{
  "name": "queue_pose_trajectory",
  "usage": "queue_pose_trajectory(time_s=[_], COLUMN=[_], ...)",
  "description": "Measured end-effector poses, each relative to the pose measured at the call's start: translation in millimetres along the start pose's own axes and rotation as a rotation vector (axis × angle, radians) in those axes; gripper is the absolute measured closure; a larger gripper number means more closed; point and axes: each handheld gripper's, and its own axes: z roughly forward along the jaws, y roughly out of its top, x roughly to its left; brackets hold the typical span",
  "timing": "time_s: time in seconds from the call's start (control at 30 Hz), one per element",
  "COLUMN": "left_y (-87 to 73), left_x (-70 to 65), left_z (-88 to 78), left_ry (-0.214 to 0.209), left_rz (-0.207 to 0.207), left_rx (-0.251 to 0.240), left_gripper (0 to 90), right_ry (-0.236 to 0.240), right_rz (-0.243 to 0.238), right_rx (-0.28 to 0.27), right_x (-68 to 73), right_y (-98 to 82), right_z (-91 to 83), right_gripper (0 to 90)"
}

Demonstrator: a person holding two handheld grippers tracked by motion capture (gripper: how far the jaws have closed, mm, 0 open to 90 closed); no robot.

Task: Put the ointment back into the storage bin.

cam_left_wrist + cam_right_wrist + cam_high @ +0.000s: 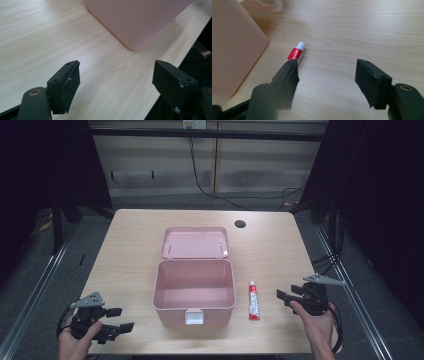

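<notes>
- High view, near edge first: the left gripper (114, 326) sits at the near left corner of the desk (125, 240), fingers spread wide with nothing between them, well apart from the tube.
- Near right, the right gripper (288, 297) points left toward the tube (254, 301), its fingers also parted and empty; in the right gripper view the tube (296, 54) lies just beyond the left finger (287, 82), not yet between the two.
- That tube lies flat on the desk, just right of the pink box (194, 292), its white cap toward the far side and its crimped end toward the near edge.
- Handling, as a judgement: it looks small and light, with a soft, squeezable body; a hard pinch mid-body could dent it or press against the cap. The smooth printed skin may slip.
- Best hold is probably across the narrow width near the middle or toward the stiffer cap shoulder, fingers coming down either side, with a gentle close.
- Lying low on the desk, it leaves little room under the fingers.
- Farther off, the box stands open and empty, its lid (195, 242) folded back flat on the far side.
</notes>
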Motion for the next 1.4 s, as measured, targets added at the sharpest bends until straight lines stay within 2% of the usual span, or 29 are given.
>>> queue_pose_trajectory(time_s=[0.07, 0.2, 0.23, 0.33, 0.47, 0.53, 0.6, 0.73, 1.07, 1.17, 1.27, 1.4], left_y=[0.2, -1.6, -2.0, -1.8, -1.7, -1.7, -2.2, -2.2, -2.9, -2.6, -2.8, -3.3], left_x=[0.4, 3.8, 4.5, 4.6, 4.2, 4.6, 4.9, 4.8, 5.5, 5.9, 5.7, 5.7], left_z=[-0.3, -3.0, -3.6, -4.0, -4.0, -4.2, -3.7, -3.8, -2.3, -2.3, -2.2, -2.8], left_ry=[-0.006, -0.019, -0.02, -0.03, -0.033, -0.03, -0.027, -0.025, -0.024, -0.027, -0.023, -0.025], left_rz=[0.003, -0.029, -0.031, -0.032, -0.032, -0.033, -0.032, -0.034, -0.042, -0.04, -0.042, -0.047], left_rx=[-0.001, -0.021, -0.025, -0.026, -0.027, -0.026, -0.022, -0.022, -0.008, -0.005, -0.008, -0.009], left_gripper=[22.1, 22.1, 22.1, 22.1, 22.1, 22.1, 22.1, 22.0, 22.1, 22.1, 22.1, 22.1], right_ry=[0.003, 0.006, 0.001, 0.032, 0.041, 0.009, -0.004, 0.021, 0.087, 0.104, 0.114, 0.121], right_rz=[0.011, 0.028, 0.028, 0.023, -0.007, -0.053, -0.066, -0.08, -0.067, -0.091, -0.118, -0.106], right_rx=[-0.006, -0.018, -0.006, 0.017, 0.034, 0.053, 0.067, 0.088, 0.171, 0.2, 0.243, 0.321], right_x=[-1.3, -1.5, -0.7, 0.9, 5.2, 8.4, 9.4, 13.1, 26.1, 33.1, 39.1, 44.1], right_y=[-1.8, -2.1, -1.9, -1.3, 2.2, 4.8, 6.6, 10.9, 25.3, 29.7, 33.9, 39.6], right_z=[0.1, -2.5, -3.1, -4.9, -7.4, -8.3, -8.0, -8.2, 3.7, 6.9, 12.2, 21.1], right_gripper=[37.6, 39.4, 41.0, 42.5, 40.4, 35.4, 33.1, 39.8, 47.6, 48.2, 52.2, 54.0])
